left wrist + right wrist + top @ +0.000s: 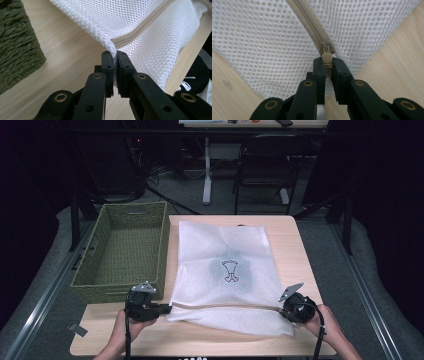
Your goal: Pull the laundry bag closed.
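A white mesh laundry bag (225, 270) lies flat on the wooden table (300, 250), with a dark garment dimly showing through its middle. A beige zipper (225, 306) runs along its near edge. My left gripper (169, 308) is shut on the bag's near left corner (113, 51), pinching the mesh where the zipper ends. My right gripper (281, 310) is shut on the beige zipper pull (327, 55) at the bag's near right corner. The zipper (312, 22) is closed along the stretch in the right gripper view.
A green woven basket (122, 251), empty, stands on the table left of the bag, close to my left gripper. The basket's wall (17, 47) fills the left edge of the left gripper view. A black chair (265, 165) and a desk leg stand beyond the table.
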